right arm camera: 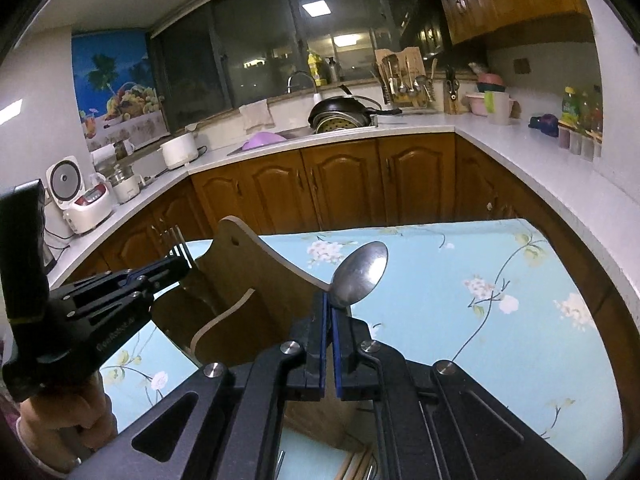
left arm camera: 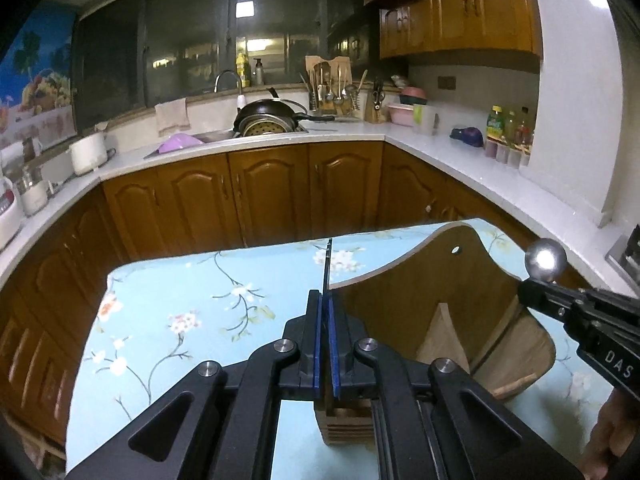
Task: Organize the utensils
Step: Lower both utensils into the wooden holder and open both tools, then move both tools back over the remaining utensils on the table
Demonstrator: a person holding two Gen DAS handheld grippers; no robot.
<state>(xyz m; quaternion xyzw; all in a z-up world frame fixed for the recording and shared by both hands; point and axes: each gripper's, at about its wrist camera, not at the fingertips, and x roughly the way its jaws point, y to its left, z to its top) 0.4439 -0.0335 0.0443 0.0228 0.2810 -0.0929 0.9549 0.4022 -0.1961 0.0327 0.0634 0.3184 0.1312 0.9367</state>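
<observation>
My left gripper (left arm camera: 325, 300) is shut on a fork (left arm camera: 328, 260), seen edge-on in the left wrist view. The right wrist view shows its tines (right arm camera: 178, 240) sticking up from that gripper (right arm camera: 180, 266). My right gripper (right arm camera: 329, 304) is shut on a metal spoon (right arm camera: 362, 274), bowl upward. The spoon's bowl (left arm camera: 546, 260) also shows at the right of the left wrist view, above the right gripper (left arm camera: 528, 290). A wooden utensil holder (left arm camera: 440, 292) with a curved back and a hole stands between both grippers (right arm camera: 256, 280). Its base is hidden behind the fingers.
The holder stands on a table with a light-blue floral cloth (left arm camera: 180, 312) (right arm camera: 480, 320). Wooden cabinets (left arm camera: 272, 192) and a white counter (left arm camera: 460, 156) run around it, with a sink, a pan (left arm camera: 276, 114) and a rice cooker (right arm camera: 80, 200). A person's hand (right arm camera: 68, 412) holds the left gripper.
</observation>
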